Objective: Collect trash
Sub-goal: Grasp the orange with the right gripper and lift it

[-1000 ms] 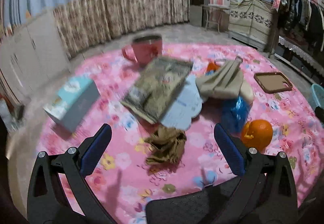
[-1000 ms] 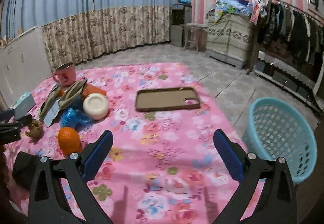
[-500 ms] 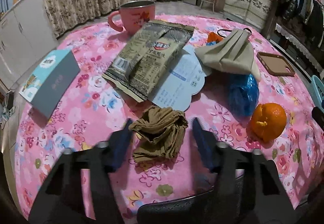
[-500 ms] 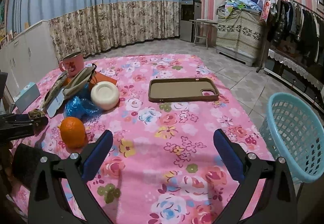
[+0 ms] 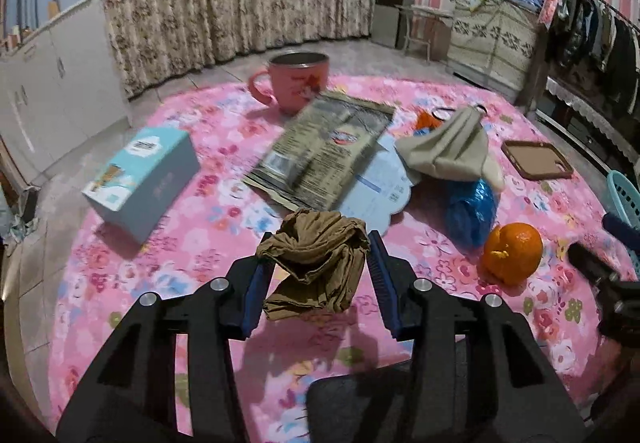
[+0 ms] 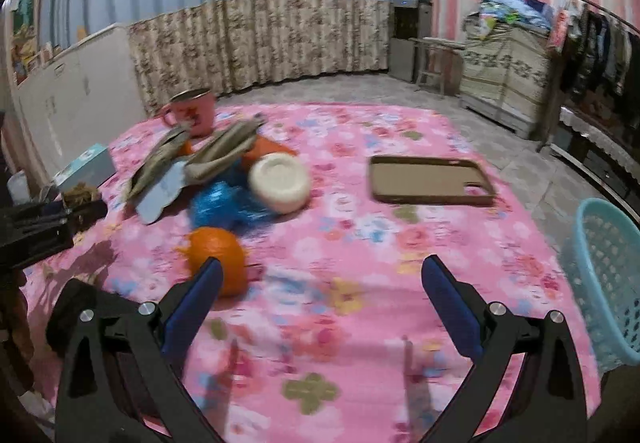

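Note:
A crumpled brown wad (image 5: 316, 255) hangs just above the pink flowered tablecloth (image 5: 200, 243), casting a shadow under it. My left gripper (image 5: 320, 243) is shut on it, with a blue pad pressing each side. From the right wrist view the same wad (image 6: 80, 193) and left gripper (image 6: 52, 215) sit at the far left. My right gripper (image 6: 320, 267) is open and holds nothing, low over the cloth, its left finger in front of an orange (image 6: 216, 251). A light blue basket (image 6: 608, 283) stands off the table's right edge.
On the cloth lie a snack packet (image 5: 324, 155), a pale blue card (image 5: 380, 191), a beige mask (image 5: 448, 151), a blue plastic bag (image 5: 472, 211), a pink mug (image 5: 298, 83), a teal box (image 5: 140, 179), a brown phone case (image 6: 428, 179) and a white dish (image 6: 280, 183).
My left gripper went from wide open to shut on the brown wad and has lifted it off the cloth. My right gripper has shifted left and lower, nearer the orange.

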Tool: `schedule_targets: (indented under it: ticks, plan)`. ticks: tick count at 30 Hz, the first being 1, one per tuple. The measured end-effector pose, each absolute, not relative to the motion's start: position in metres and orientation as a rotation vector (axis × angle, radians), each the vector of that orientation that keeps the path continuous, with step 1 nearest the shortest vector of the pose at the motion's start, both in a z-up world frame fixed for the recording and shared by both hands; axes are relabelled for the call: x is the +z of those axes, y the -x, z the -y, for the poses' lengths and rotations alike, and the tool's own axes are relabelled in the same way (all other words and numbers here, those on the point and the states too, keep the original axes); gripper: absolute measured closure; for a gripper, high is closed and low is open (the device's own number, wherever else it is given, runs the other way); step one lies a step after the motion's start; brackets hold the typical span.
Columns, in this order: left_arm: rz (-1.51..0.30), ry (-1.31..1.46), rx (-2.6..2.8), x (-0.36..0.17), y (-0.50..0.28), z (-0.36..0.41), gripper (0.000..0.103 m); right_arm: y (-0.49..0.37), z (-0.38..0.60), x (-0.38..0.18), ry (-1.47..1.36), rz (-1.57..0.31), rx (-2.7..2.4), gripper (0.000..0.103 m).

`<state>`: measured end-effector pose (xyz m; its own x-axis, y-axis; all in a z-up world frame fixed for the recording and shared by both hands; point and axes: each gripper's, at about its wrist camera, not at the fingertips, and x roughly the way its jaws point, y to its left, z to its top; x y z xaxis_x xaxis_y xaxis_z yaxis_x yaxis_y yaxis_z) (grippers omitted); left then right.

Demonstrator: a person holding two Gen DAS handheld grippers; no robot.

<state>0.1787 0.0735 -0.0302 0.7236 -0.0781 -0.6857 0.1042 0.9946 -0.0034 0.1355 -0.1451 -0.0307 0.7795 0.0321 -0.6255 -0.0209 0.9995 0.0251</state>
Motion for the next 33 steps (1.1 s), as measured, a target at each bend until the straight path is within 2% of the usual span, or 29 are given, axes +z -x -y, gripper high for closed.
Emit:
schedule_targets:
  ticks: [9, 11, 16, 18, 24, 33]
  plan:
    - [-0.733, -0.019, -0.077, -0.027, -0.175, -0.086, 0.058, -0.156, 0.104, -0.047, 0.029, -0.764, 0.095, 0.007]
    - [-0.734, -0.014, -0.078, -0.027, -0.175, -0.085, 0.058, -0.160, 0.101, -0.051, 0.030, -0.786, 0.107, 0.013]
    - [-0.735, -0.005, -0.082, -0.027, -0.174, -0.088, 0.058, -0.166, 0.094, -0.060, 0.037, -0.838, 0.149, 0.044]
    - [-0.735, -0.005, -0.082, -0.028, -0.175, -0.088, 0.058, -0.166, 0.095, -0.060, 0.027, -0.833, 0.167, 0.051]
    - [-0.730, -0.025, -0.077, -0.026, -0.173, -0.084, 0.058, -0.161, 0.107, -0.052, 0.003, -0.805, 0.179, 0.062]
    - [-0.715, -0.046, -0.107, -0.009, -0.173, -0.058, 0.058, -0.143, 0.174, -0.019, -0.066, -0.734, 0.134, 0.063]
